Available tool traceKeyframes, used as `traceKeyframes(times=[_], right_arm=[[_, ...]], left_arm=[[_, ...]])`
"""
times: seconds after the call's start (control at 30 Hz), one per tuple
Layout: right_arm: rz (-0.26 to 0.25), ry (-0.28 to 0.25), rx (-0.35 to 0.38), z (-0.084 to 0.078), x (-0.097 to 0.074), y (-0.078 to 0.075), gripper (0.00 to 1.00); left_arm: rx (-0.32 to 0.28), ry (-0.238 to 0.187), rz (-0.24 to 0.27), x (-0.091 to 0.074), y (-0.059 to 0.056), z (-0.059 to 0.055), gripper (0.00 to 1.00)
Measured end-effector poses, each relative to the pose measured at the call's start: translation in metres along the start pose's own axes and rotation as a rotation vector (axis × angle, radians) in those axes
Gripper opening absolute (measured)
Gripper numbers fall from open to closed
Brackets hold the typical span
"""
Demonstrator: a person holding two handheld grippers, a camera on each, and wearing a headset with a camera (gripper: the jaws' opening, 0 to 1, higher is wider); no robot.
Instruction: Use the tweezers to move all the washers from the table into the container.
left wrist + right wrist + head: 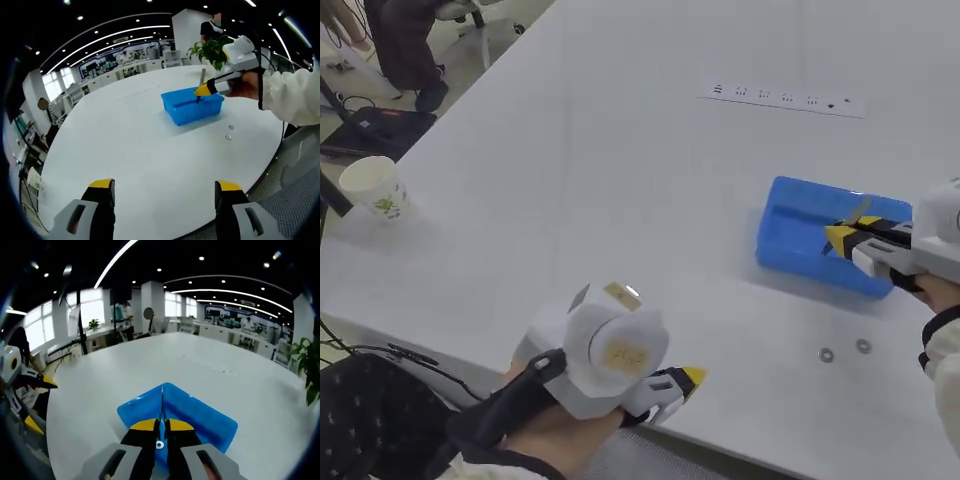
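The blue container (800, 235) sits at the right of the white table (620, 180). My right gripper (845, 238) hovers over it, shut on metal tweezers (162, 402) whose tips point down into the blue container (200, 417). Two washers (826, 354) (863, 346) lie on the table in front of the container, nearer to me. In the left gripper view the washers (228, 137) are right of the container (192, 107). My left gripper (685, 382) stays near the table's front edge, open with nothing between its fingers (102, 187).
A paper cup (375, 187) stands near the table's left edge. A white power strip (785, 98) lies at the far side. A person's legs and a chair are beyond the table's far left corner. A potted plant (210, 50) stands behind the container.
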State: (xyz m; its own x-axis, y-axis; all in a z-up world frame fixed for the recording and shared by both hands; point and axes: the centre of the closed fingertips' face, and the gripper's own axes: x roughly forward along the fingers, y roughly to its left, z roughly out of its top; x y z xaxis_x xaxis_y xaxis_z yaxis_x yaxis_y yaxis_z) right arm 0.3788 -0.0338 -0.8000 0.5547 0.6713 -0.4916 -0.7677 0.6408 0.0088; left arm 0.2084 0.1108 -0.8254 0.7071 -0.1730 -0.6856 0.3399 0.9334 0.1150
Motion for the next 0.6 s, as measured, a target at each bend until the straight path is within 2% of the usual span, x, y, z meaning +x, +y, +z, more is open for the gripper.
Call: traceKeyframes(times=[0.37,0.6], right_arm=[[-0.008,-0.085,-0.001,0.026,-0.027,0.007,0.03],[0.002,-0.112,-0.011,0.030,-0.044,0.022,0.03]], left_arm=[[-0.001,-0.019,0.005,-0.001,0.001,0.003,0.84],[-0.007,-0.037,0.016,-0.004,0.003,0.007,0.84]])
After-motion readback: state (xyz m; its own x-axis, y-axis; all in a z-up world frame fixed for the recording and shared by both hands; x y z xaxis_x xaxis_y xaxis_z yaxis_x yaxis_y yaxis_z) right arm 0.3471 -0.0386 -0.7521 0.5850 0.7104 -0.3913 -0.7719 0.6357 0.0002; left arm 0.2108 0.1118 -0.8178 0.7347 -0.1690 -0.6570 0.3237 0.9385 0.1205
